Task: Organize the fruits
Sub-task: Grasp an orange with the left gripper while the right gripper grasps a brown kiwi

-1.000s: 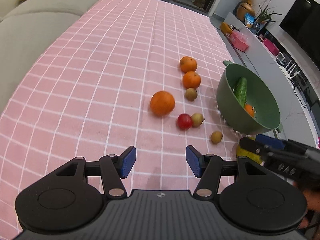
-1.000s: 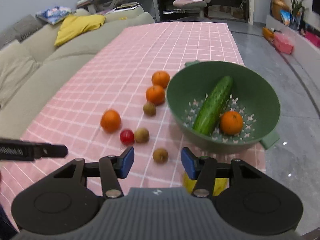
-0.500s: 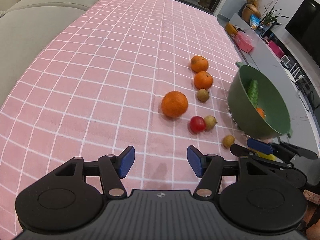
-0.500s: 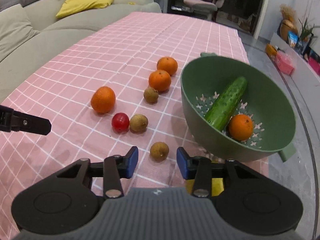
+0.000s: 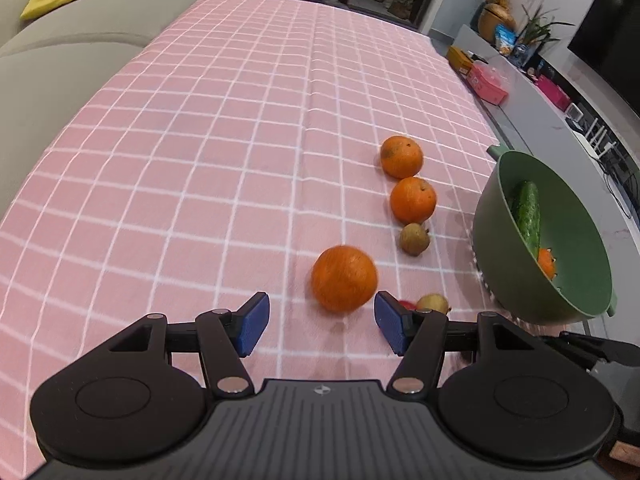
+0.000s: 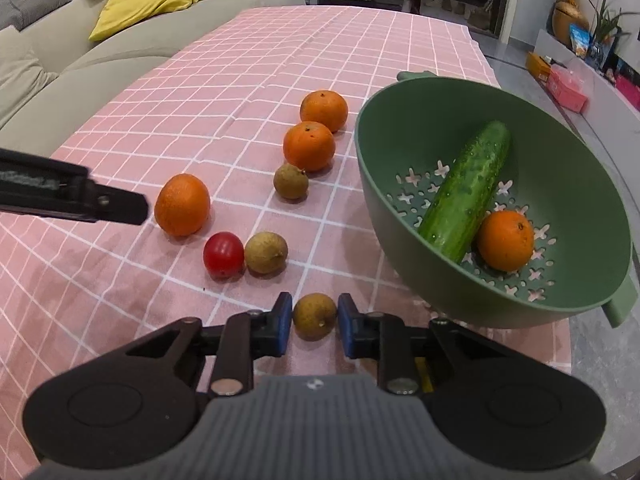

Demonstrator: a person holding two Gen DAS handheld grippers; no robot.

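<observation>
A green colander holds a cucumber and an orange. On the pink checked cloth lie three oranges, a red tomato and brown longans. My right gripper has closed in around another longan, pads beside it; contact is unclear. My left gripper is open just short of the near orange.
A grey sofa with a yellow cushion runs along the table's left side. The colander sits near the table's right edge. A yellow object lies under my right gripper. A TV bench with clutter stands to the right.
My right gripper moved forward and narrowed its jaws around the nearest longan. My left gripper moved forward toward the near orange, still open.
</observation>
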